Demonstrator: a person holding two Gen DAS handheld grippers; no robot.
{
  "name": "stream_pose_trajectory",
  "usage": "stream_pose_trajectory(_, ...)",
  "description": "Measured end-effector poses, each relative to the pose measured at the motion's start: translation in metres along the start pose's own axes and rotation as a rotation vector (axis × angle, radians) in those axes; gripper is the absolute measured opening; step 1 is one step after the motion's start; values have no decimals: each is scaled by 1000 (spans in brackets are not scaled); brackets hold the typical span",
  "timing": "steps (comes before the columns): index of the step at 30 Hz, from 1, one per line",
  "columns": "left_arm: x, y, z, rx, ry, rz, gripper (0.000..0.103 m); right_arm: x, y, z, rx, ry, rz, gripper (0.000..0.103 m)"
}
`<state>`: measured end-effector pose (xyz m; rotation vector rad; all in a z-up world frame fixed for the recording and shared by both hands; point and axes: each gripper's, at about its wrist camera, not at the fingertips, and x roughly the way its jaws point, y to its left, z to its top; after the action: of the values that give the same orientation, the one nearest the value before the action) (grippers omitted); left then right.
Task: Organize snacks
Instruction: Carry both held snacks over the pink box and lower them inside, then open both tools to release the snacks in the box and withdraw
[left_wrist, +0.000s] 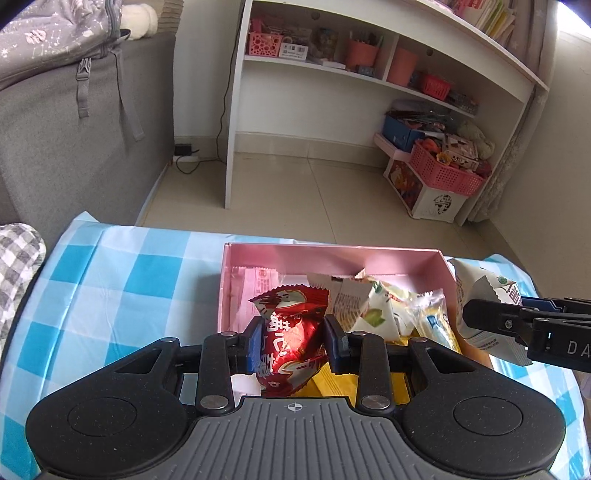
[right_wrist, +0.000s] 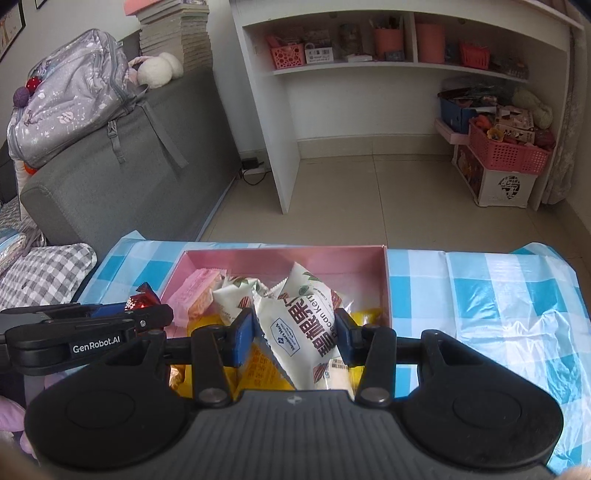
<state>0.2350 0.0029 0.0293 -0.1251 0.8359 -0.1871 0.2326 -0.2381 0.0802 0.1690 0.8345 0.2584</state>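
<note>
The left gripper (left_wrist: 291, 341) is clamping a shiny red foil snack packet (left_wrist: 286, 332), and the right gripper (right_wrist: 295, 334) is clamping a white plastic snack packet (right_wrist: 299, 325), both hanging over an open pink cardboard box (right_wrist: 384, 280) of wrapped snacks on a blue-and-white checked tablecloth (right_wrist: 498, 295)

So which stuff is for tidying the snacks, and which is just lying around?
For the job:
- red snack packet in the left hand-held gripper
- white snack packet in the right hand-held gripper
- pink box with more snacks

Just lying about:
- grey backpack
- stacked books
- white shelf unit
- pink basket
</note>
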Motion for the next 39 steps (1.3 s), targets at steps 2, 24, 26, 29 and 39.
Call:
stream_pose_trajectory(2,15,4,6,-25,6,-2,31,12,-3,5,5,0,-4,42)
stream_pose_trajectory(24,34,16,11,-85,-57,-41,73,25,-17,15,47,-30,-56,69)
stream_pose_trajectory(26,25,12,8,-58,-57,-24,74,20,-17,14,43,-25,-64,71)
stream_pose_trajectory(29,12,8,0,-30,-46,-18,77,9,-16,9,39,-17,-75,74)
stream_pose_trajectory(39,-38,-7,-40,-21,-4,-15,84,-31,-18,-17,45,0,-89,87)
